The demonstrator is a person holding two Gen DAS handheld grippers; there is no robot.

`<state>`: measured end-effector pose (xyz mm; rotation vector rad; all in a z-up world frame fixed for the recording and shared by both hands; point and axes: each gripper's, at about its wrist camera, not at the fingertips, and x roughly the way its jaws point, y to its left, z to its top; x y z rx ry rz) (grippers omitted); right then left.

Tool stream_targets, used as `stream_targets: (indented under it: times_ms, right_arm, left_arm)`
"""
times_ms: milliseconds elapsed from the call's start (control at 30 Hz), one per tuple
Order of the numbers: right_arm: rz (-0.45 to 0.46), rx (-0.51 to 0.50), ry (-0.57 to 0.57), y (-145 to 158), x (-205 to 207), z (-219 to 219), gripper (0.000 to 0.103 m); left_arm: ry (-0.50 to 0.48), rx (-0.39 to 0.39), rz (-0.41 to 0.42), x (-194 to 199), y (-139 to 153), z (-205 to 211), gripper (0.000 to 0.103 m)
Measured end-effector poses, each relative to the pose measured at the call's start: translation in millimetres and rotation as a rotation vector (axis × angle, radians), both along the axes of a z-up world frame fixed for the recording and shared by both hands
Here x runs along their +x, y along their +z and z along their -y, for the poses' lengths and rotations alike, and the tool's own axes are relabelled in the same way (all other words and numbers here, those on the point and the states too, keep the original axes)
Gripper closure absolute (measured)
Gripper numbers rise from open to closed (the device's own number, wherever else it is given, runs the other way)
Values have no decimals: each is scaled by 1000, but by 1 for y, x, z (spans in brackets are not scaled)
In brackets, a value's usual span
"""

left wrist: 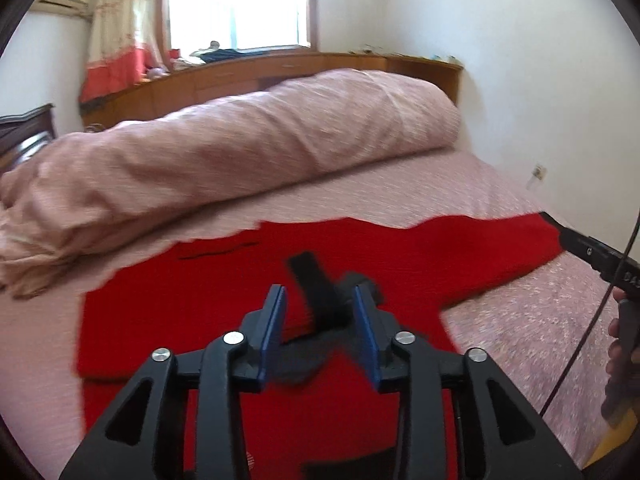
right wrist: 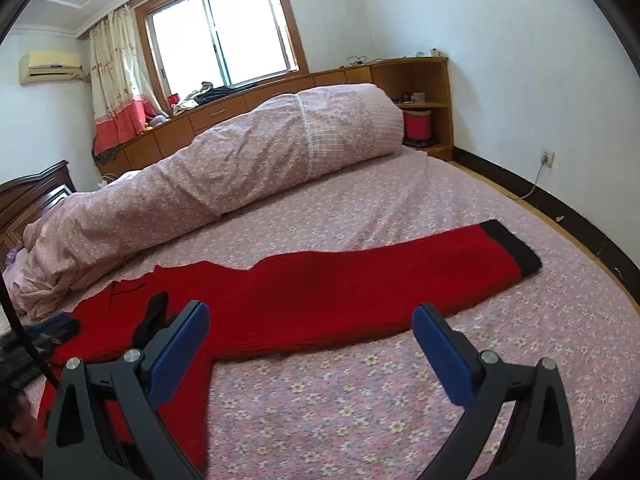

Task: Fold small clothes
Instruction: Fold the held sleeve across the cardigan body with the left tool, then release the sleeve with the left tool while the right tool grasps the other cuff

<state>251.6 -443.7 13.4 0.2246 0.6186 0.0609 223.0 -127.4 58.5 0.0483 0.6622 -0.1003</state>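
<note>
The bed (right wrist: 400, 400), under a pink flowered sheet, carries a long rolled quilt (right wrist: 224, 160) across its far side from about 9 to 1 o'clock. In front of the quilt lies the red sweater (right wrist: 304, 300), spread flat. Its body sits at 9 o'clock from the right claw (right wrist: 310, 346), and one sleeve runs as a long band from there out to 1 o'clock, ending in a black cuff (right wrist: 512, 250).

The right claw hangs above the bare sheet with its blue pads spread wide, holding nothing. The sleeve lies just beyond it at 12 o'clock, its long axis crossing the claw's line of reach.

The left claw (left wrist: 320, 332) is over the sweater's body, pads set fairly narrow; a dark strip (left wrist: 316, 292) stands between them, and I cannot tell whether it is gripped.

The right claw looks the nearer one to the sleeve.
</note>
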Motion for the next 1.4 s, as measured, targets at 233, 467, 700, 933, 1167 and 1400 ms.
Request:
stream_targets:
  times_ms: [233,467,700,933,1167,1400]
  right_arm:
    - [-37,-62,49,-8,0,-24,0]
    - [-117,15,-36,-33,7,14,0]
    - [-222,149,-188,-56,14,108,0]
    - [-240,428,-299,-96,28,200,0]
    - [-207,471,-268,-104,59,216,0]
    - [-152,627,-293,-110,77,244,0]
  left_arm:
    - [102,82,52,-52,10,-92,62]
    - [243,58,97,-63,-15,-167,60]
    - [259,66,1,-47,-39,-188,60]
    - [224,71,-23,-50,-46,-177,60]
    - [213,107,-43,-46,-56,-171,60]
    - [237,83,-55,-41,-55,-181,60]
